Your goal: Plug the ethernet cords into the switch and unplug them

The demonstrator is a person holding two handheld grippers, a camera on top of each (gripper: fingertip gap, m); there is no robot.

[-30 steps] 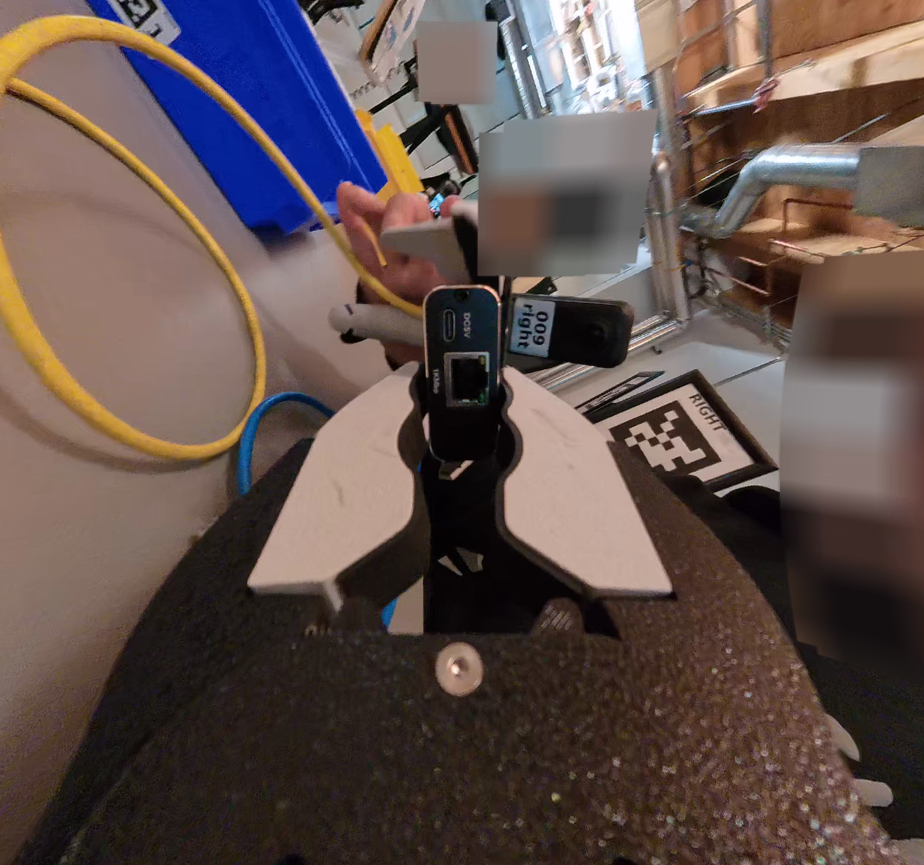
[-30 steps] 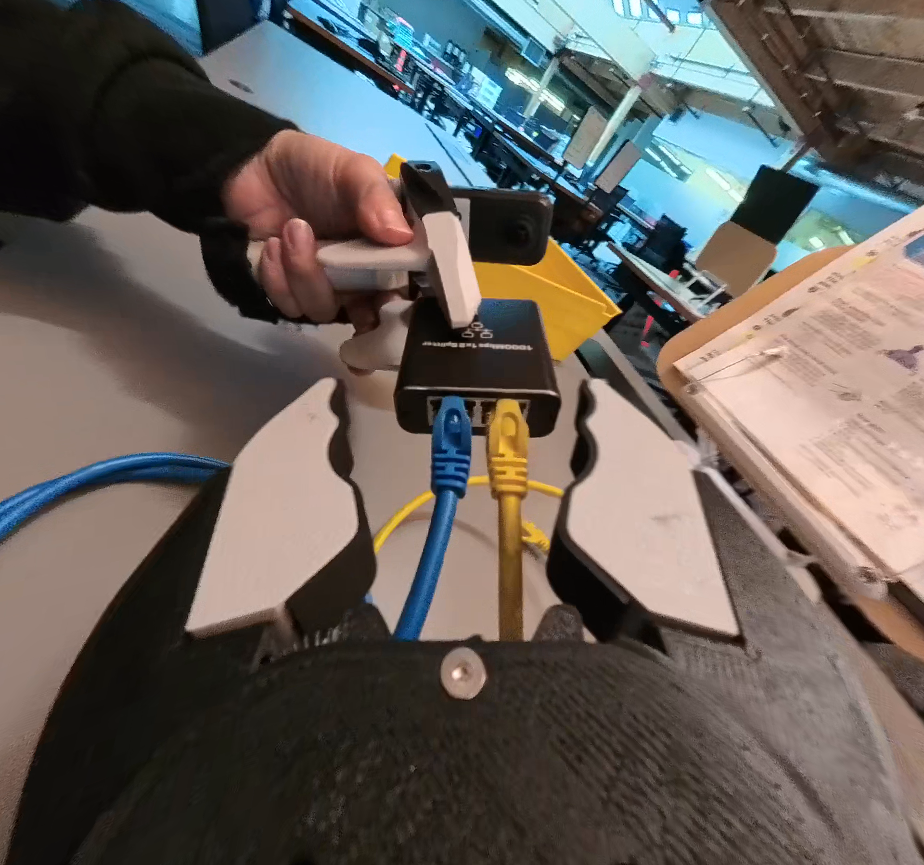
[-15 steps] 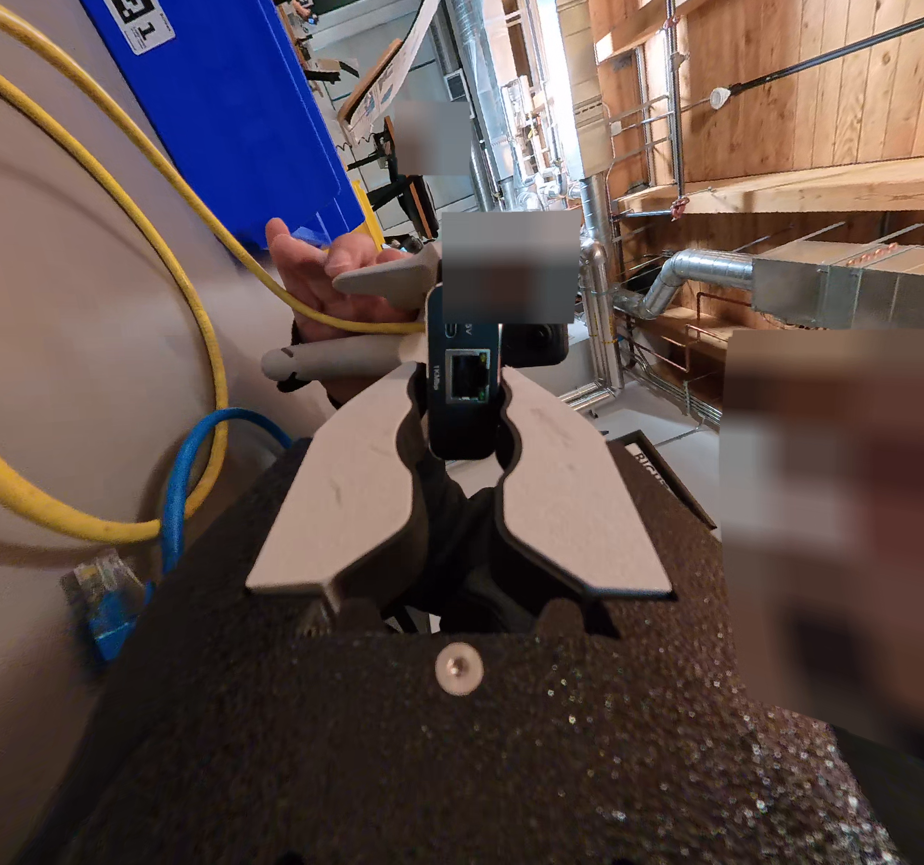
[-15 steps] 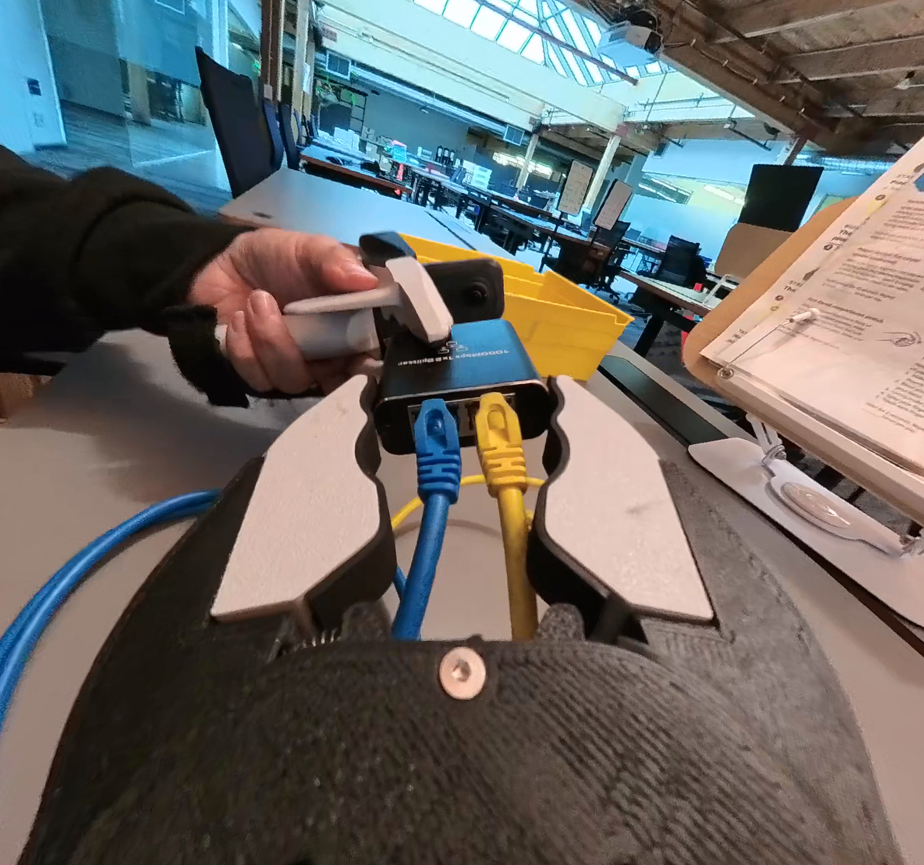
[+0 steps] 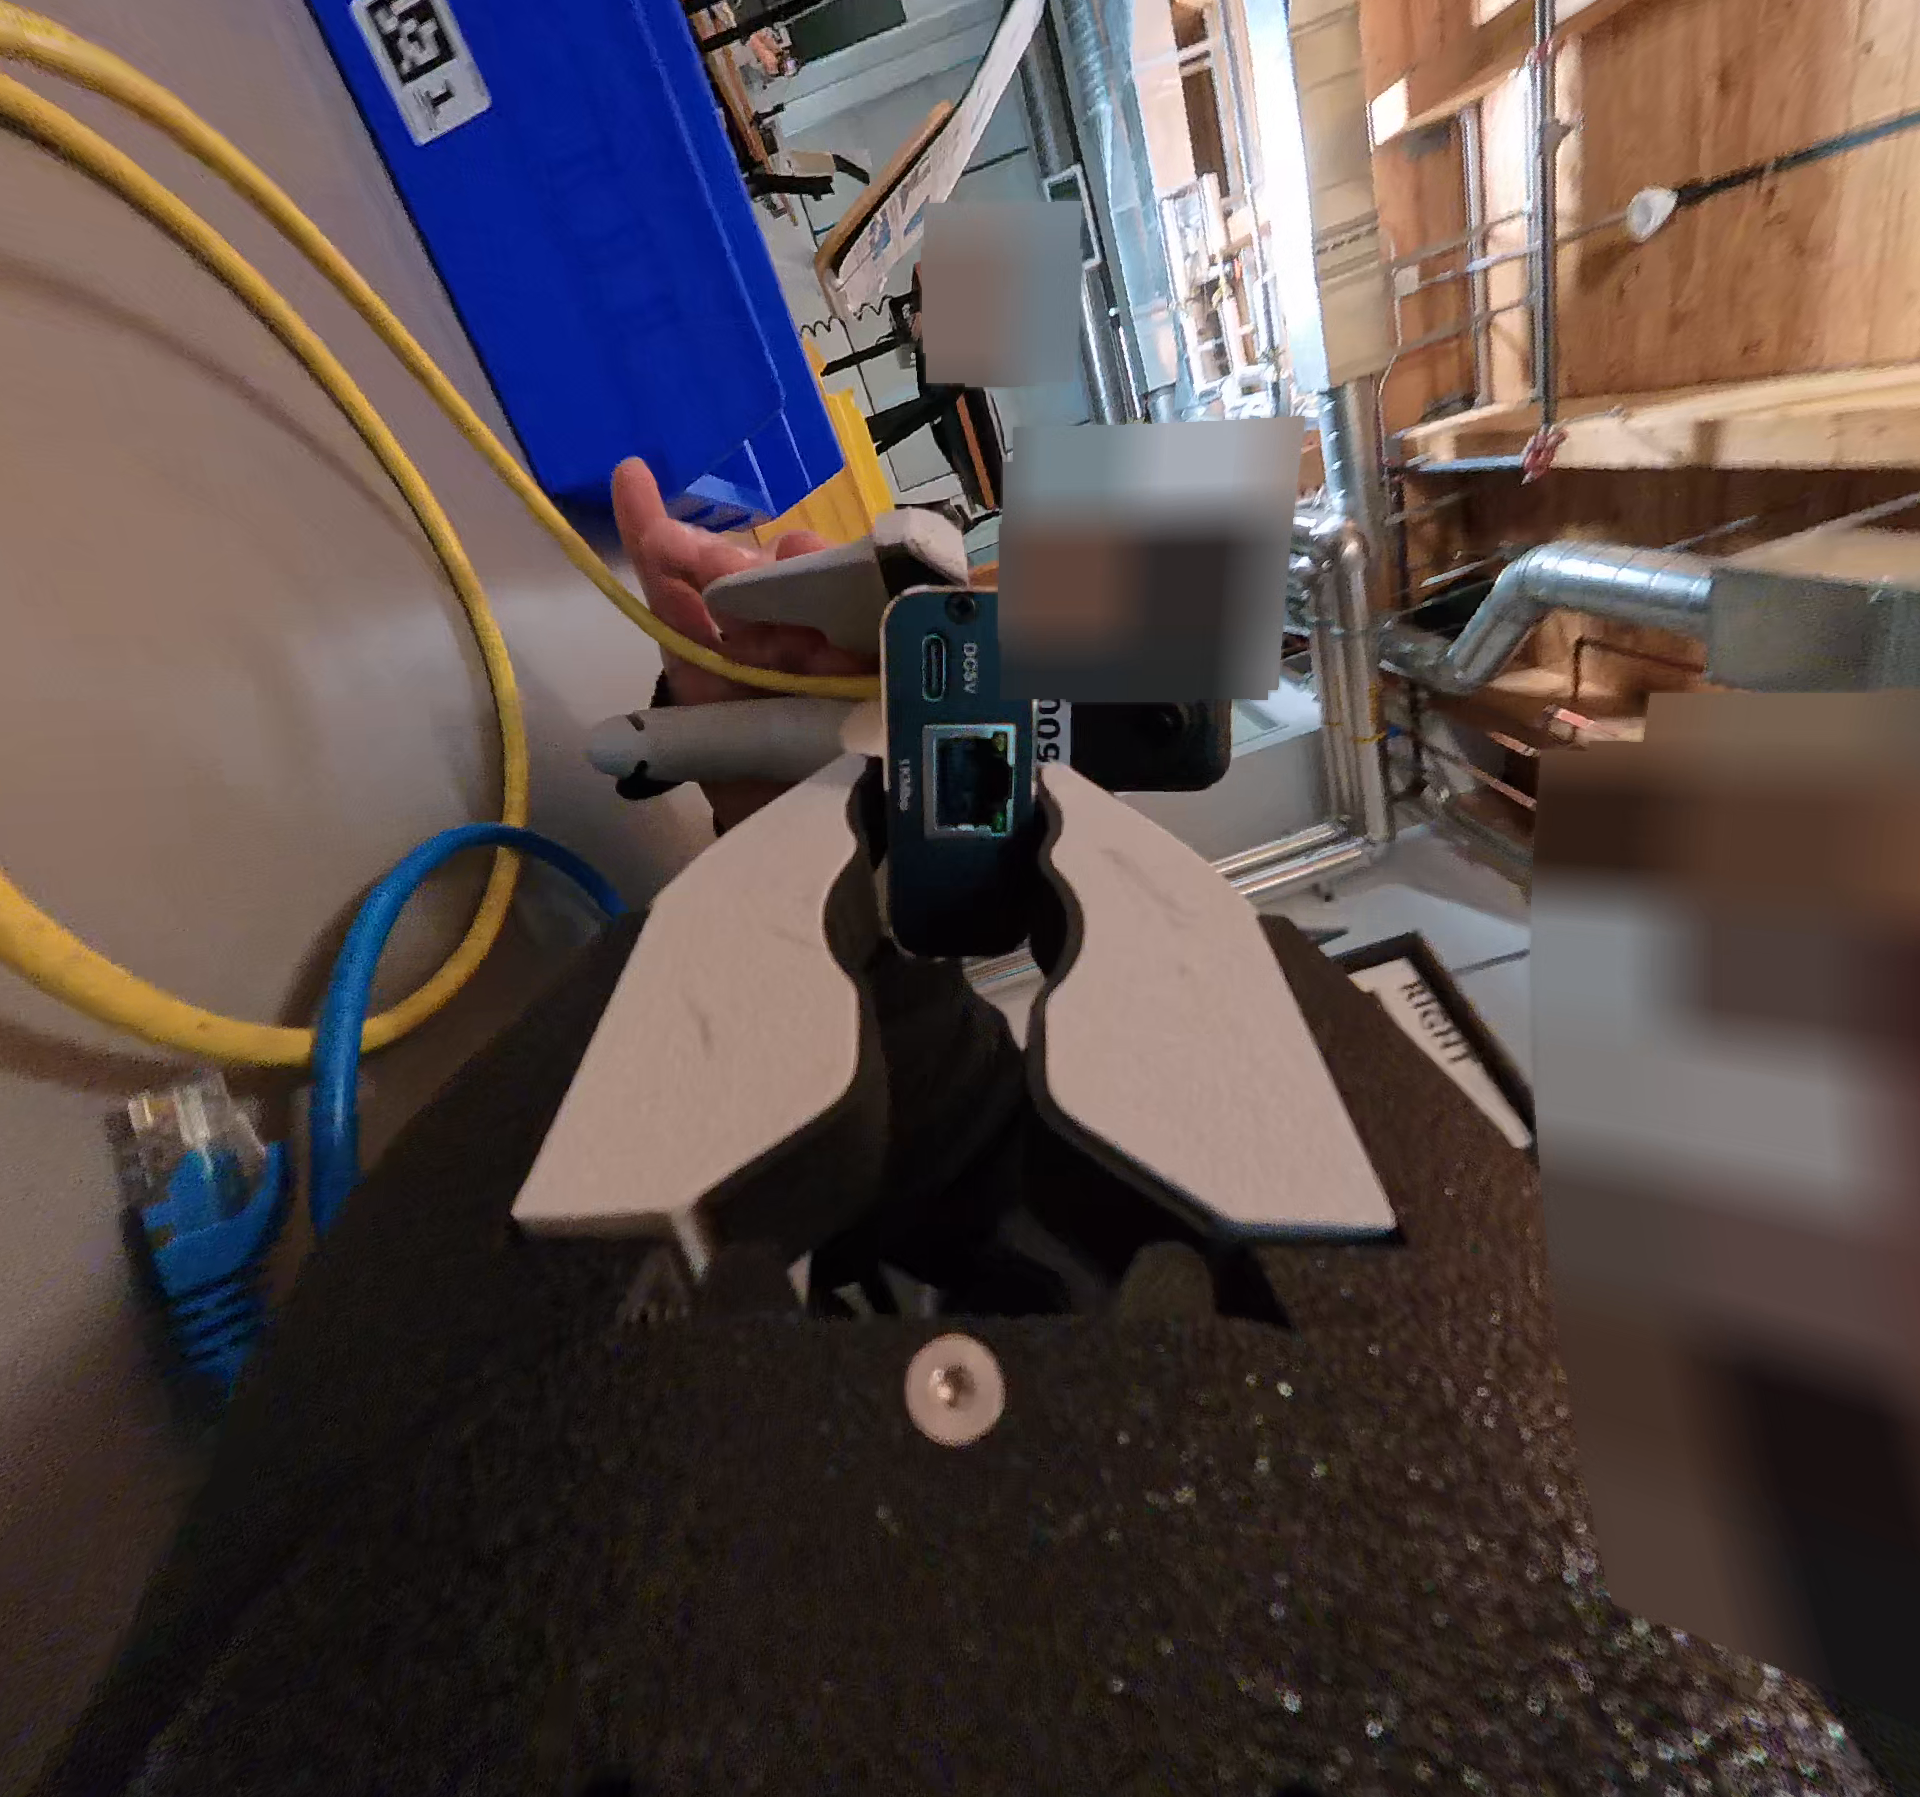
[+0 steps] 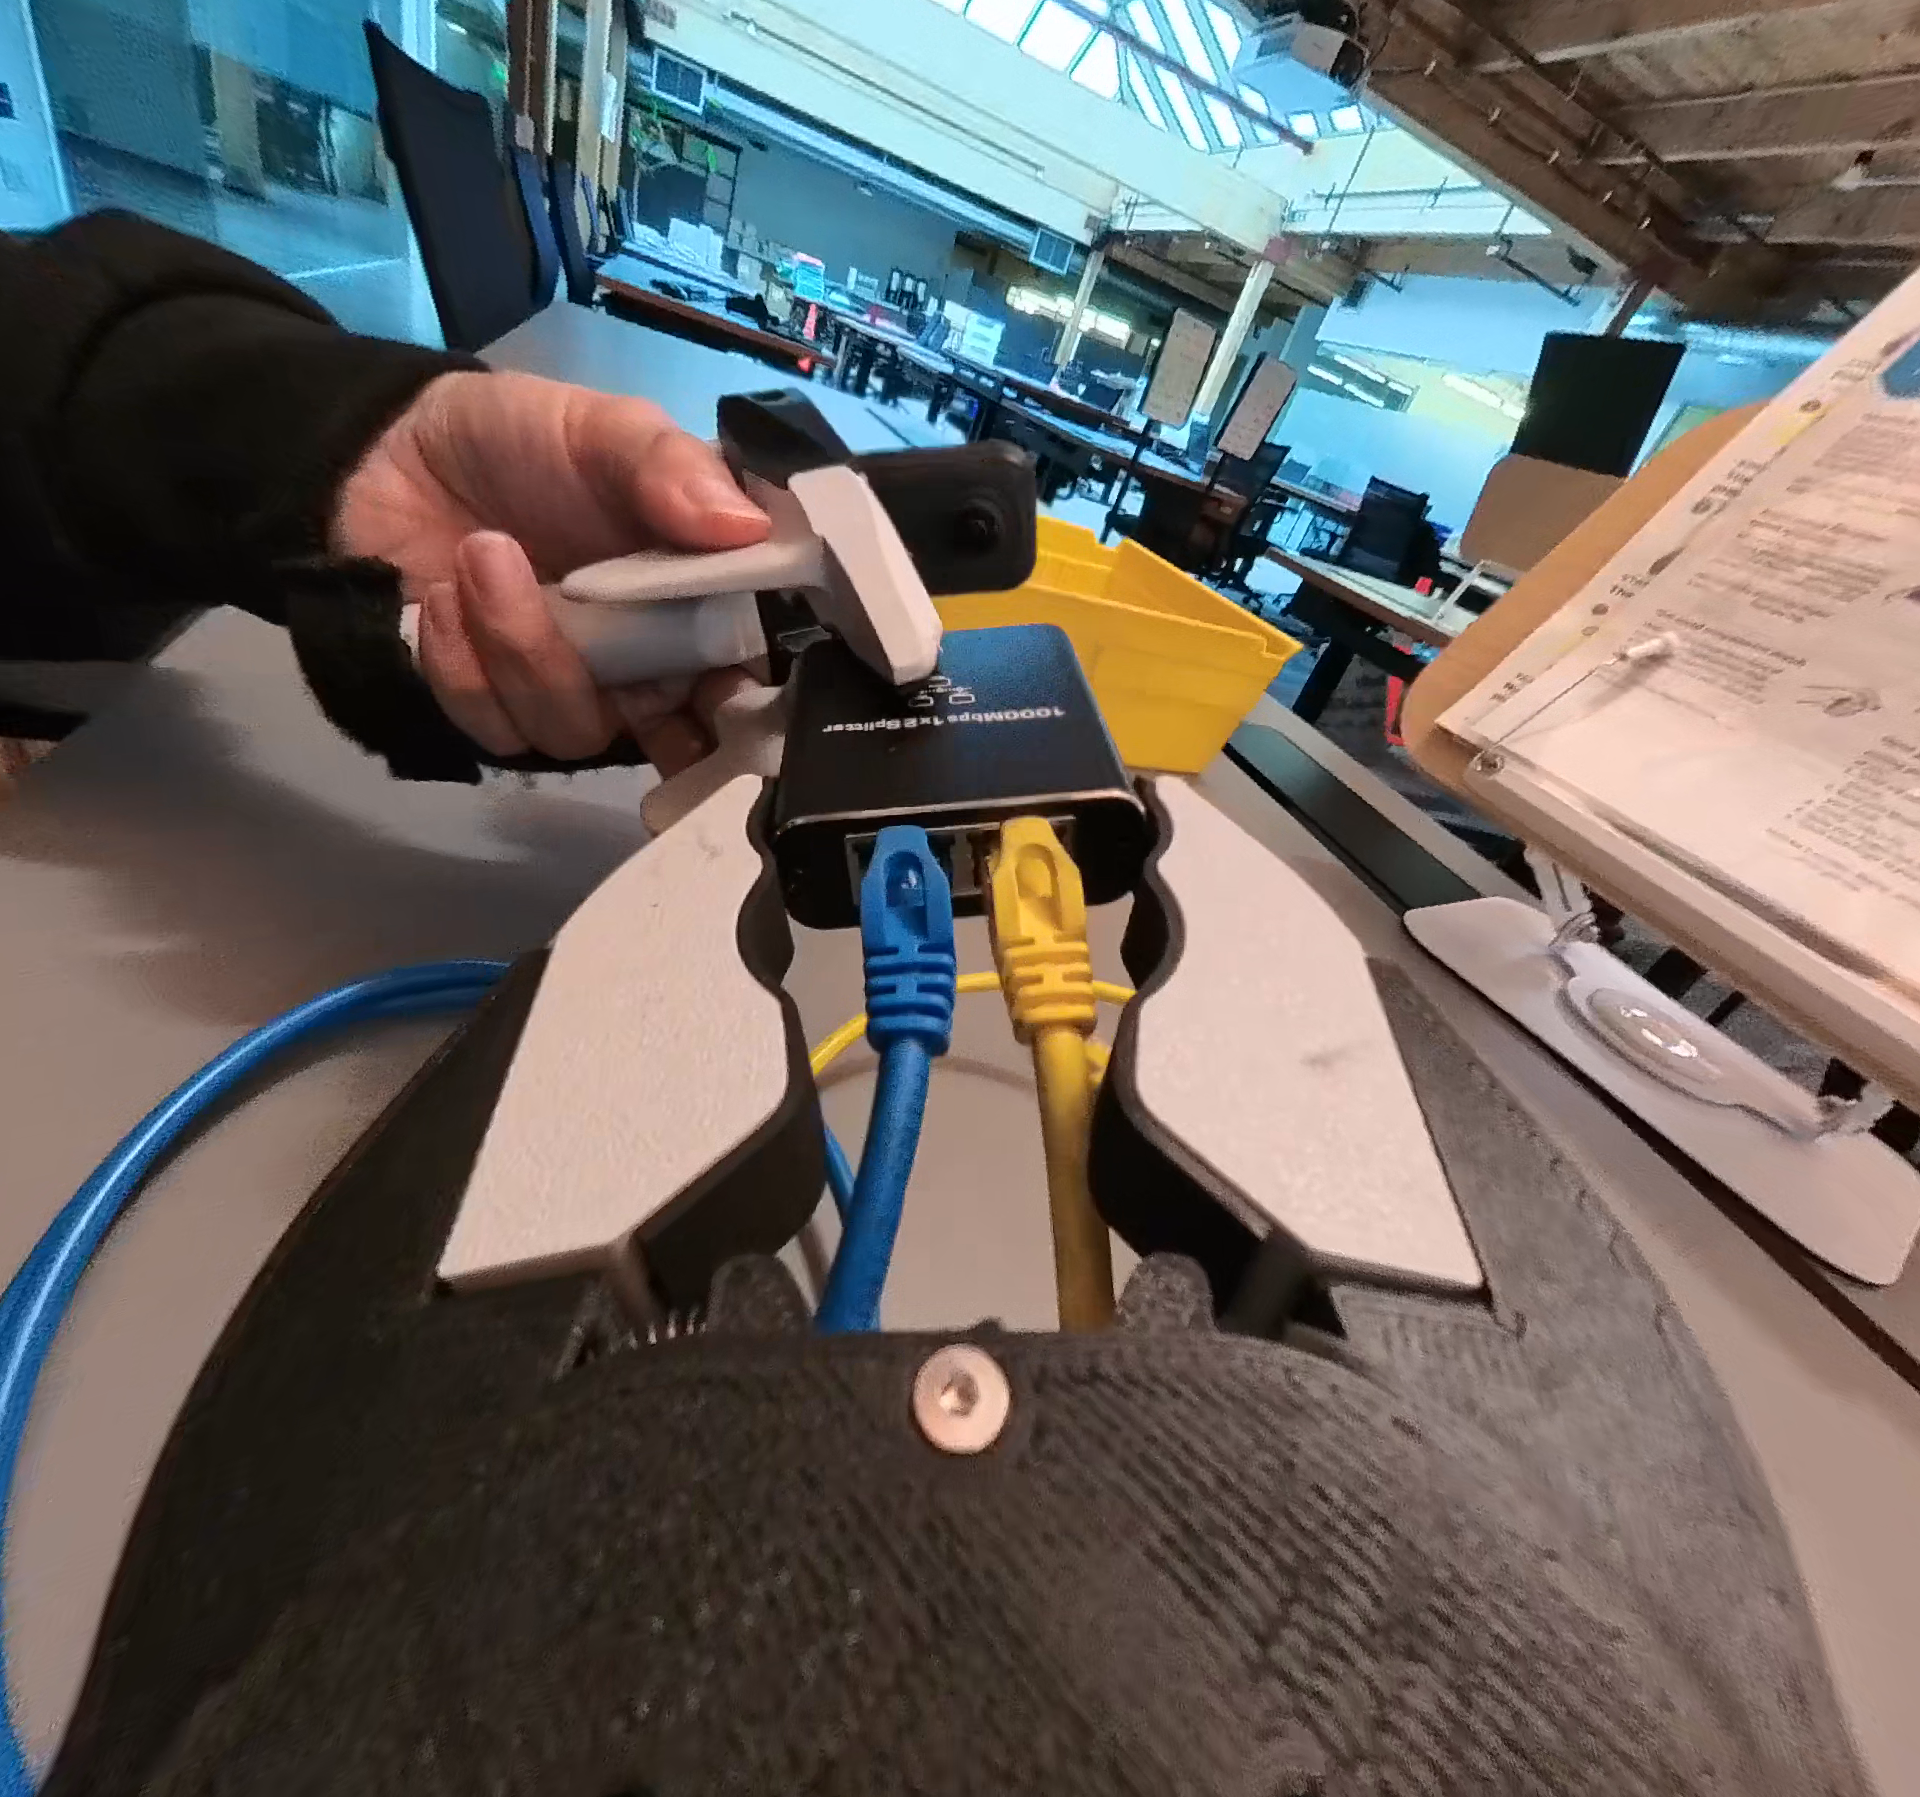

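my left tongs [image 5: 961,848] are clamped on the switch [image 5: 956,771], held above the tabletop [image 5: 208,604]. my right tongs [image 6: 961,838] are closed on its other end, where the blue cord [image 6: 904,958] and yellow cord [image 6: 1044,958] sit plugged in side by side.

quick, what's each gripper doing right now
left gripper: shut on the switch, clamping its single-port end.
right gripper: jaws around the switch's two-port end, beside the blue plug and yellow plug; contact cannot be told.
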